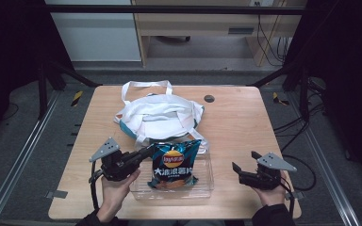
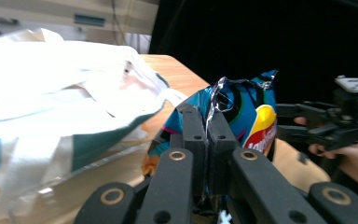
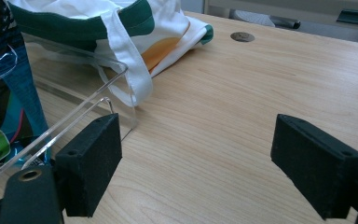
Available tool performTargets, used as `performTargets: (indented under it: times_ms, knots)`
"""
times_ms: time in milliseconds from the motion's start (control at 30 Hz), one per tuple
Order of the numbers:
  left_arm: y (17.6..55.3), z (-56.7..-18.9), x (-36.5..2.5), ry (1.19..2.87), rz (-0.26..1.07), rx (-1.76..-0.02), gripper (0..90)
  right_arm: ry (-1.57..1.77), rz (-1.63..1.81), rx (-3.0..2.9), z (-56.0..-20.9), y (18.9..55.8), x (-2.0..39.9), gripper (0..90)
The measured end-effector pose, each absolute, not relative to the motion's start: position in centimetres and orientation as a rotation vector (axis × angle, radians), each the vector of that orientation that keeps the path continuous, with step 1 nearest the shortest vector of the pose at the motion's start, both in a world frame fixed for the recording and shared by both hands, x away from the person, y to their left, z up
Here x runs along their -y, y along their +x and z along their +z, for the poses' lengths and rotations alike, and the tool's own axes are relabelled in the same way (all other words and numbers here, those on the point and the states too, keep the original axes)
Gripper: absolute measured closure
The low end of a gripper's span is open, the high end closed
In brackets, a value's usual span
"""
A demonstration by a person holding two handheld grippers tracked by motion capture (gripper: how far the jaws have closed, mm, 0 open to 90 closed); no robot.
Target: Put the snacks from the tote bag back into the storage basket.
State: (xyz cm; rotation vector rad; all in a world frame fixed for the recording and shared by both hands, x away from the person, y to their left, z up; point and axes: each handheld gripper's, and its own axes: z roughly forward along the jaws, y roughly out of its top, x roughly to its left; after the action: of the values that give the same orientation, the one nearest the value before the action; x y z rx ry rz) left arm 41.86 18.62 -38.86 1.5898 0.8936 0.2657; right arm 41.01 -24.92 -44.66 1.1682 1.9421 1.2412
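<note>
1. Left tongs (image 1: 147,151), held in the person's left hand (image 1: 115,186) near the bench's front-left corner, are clamped on the upper left corner of a blue chip bag (image 1: 175,163); in the left gripper view the two black jaws stand pressed together on the bag's crimped top seam (image 2: 216,100).
2. Right tongs (image 1: 244,162), in the right hand (image 1: 271,193) near the front-right corner, stand with jaws wide apart and nothing between them; the right gripper view shows bare wood between the two pads (image 3: 91,163).
3. Chip bag: it stands roughly upright in a clear plastic box (image 1: 206,181) at the middle of the bench's front edge, its printed face turned toward the high camera and its top edge reaching the box's far wall.
4. Clear box: its near corner shows in the right gripper view just left of the tongs' left pad, with the bag (image 3: 9,102) behind the transparent wall (image 3: 116,88).
5. White tote bag (image 1: 160,115) with green trim and an orange patch lies slumped at the bench's centre, just behind the box and touching it, its handles trailing toward the far edge.
6. Bench (image 1: 245,117): light wood, with a round dark cable port (image 1: 209,98) toward the far-right corner, well apart from the tote.
</note>
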Motion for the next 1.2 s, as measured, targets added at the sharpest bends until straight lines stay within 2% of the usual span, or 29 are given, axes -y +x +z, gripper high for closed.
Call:
performTargets:
  times_ms: [233,467,700,933,1200]
  knots:
    - [42.7,-38.9,-18.2,1.600,0.353,-0.920,84.2,1.169,1.238,-1.945,-44.7,41.0,24.9,16.5]
    - [43.1,-39.0,-18.0,1.620,0.393,-0.940,65.2,1.168,1.237,-1.947,-44.7,41.1,24.9,16.4]
    - [42.7,-38.6,-17.9,1.644,0.441,-0.926,60.8,1.170,1.240,-1.943,-44.7,41.0,24.9,16.4]
    - [41.7,-37.8,-19.1,1.678,0.531,-0.906,51.0,1.168,1.241,-1.940,-44.7,41.0,25.0,16.4]
    - [41.4,-38.2,-20.8,1.686,0.563,-0.951,42.0,1.174,1.242,-1.934,-44.6,40.9,25.1,16.4]
